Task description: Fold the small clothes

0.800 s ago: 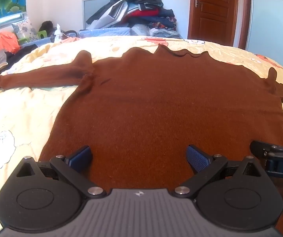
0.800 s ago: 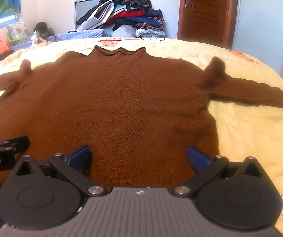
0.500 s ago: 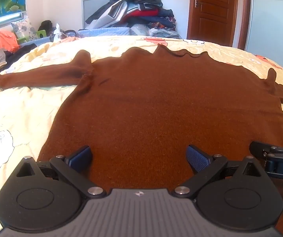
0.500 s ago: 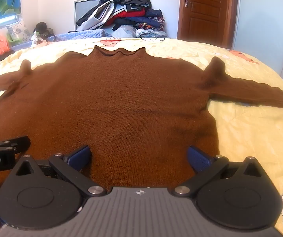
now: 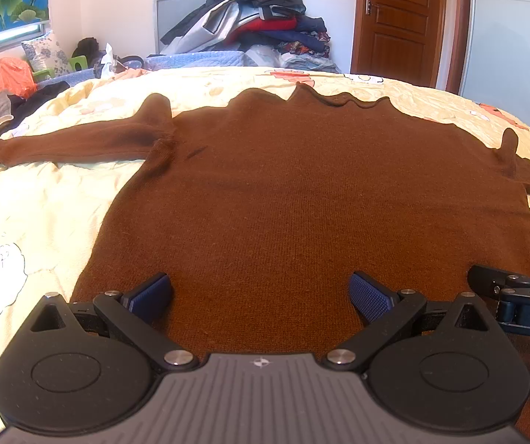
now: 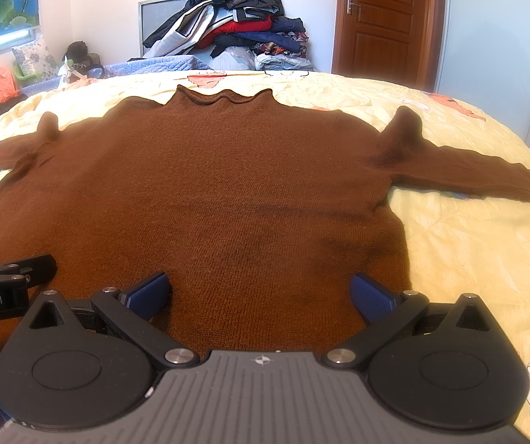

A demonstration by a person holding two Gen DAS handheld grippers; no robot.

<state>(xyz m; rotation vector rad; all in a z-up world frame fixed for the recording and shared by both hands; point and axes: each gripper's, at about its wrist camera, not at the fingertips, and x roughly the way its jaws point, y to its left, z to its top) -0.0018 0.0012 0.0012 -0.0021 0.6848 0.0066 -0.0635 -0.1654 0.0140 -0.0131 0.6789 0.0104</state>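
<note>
A brown knit sweater [image 5: 301,192] lies flat on the bed, collar away from me, both sleeves spread sideways; it also shows in the right wrist view [image 6: 209,192]. My left gripper [image 5: 261,294] is open over the sweater's near hem, left of centre, holding nothing. My right gripper [image 6: 261,294] is open over the hem further right, empty. Each gripper's side shows at the edge of the other's view. The hem itself is hidden under the gripper bodies.
A yellow patterned quilt [image 5: 35,214] covers the bed [image 6: 468,244]. A pile of clothes [image 5: 257,18] stands at the far side. Bags and cushions [image 5: 9,77] lie far left. A wooden door [image 6: 379,18] is at the back right.
</note>
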